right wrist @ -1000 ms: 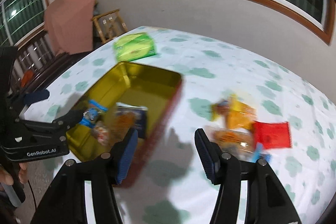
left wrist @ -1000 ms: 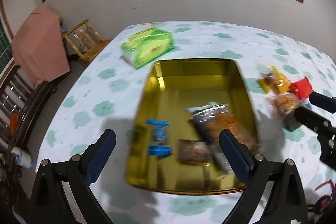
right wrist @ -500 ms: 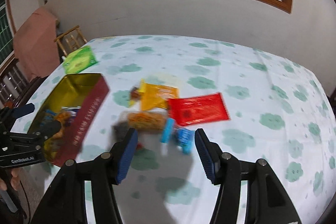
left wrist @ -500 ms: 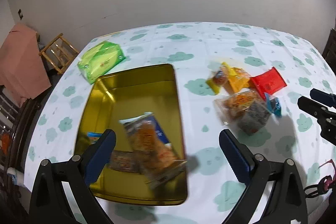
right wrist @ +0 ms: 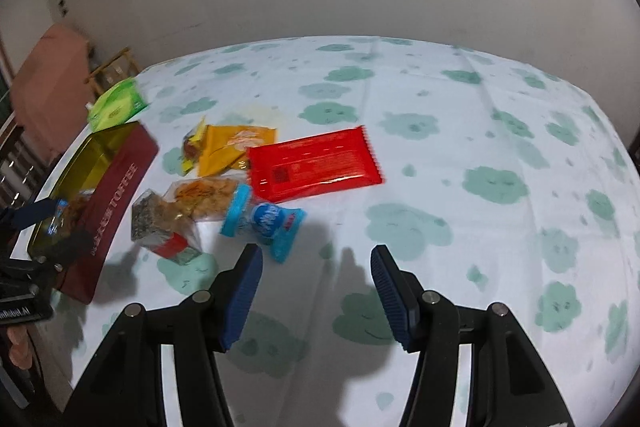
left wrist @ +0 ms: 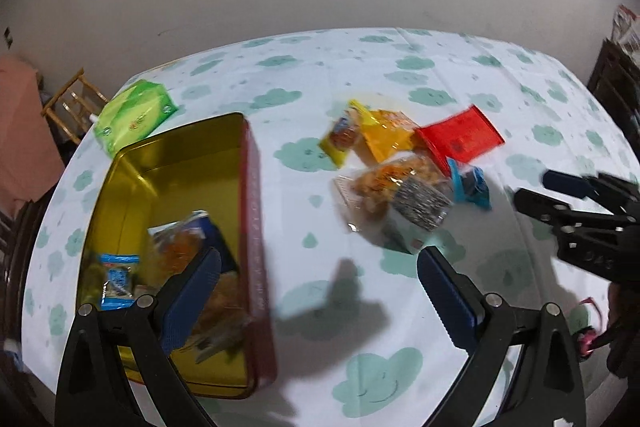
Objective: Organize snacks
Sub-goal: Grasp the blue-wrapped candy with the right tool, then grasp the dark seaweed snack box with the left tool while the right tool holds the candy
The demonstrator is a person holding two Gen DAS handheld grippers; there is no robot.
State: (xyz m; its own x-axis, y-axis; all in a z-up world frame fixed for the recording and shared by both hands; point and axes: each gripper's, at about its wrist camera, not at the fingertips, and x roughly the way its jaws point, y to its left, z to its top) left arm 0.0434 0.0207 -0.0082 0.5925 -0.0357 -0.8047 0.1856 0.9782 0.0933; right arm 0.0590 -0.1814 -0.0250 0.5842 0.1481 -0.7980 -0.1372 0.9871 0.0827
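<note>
Red packet [right wrist: 314, 163] lies flat, long axis left-right, near tin [right wrist: 116, 183].

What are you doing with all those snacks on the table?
A person is tidying snacks into a gold tin, using a hand-held gripper in each hand. Some packets already lie in the tin. Others wait on the cloud-print tablecloth: a red packet, a yellow one, a clear bag of crackers and a small blue packet. Both the left hand-held gripper and the right hand-held gripper are open and empty, above the cloth near that pile.
</note>
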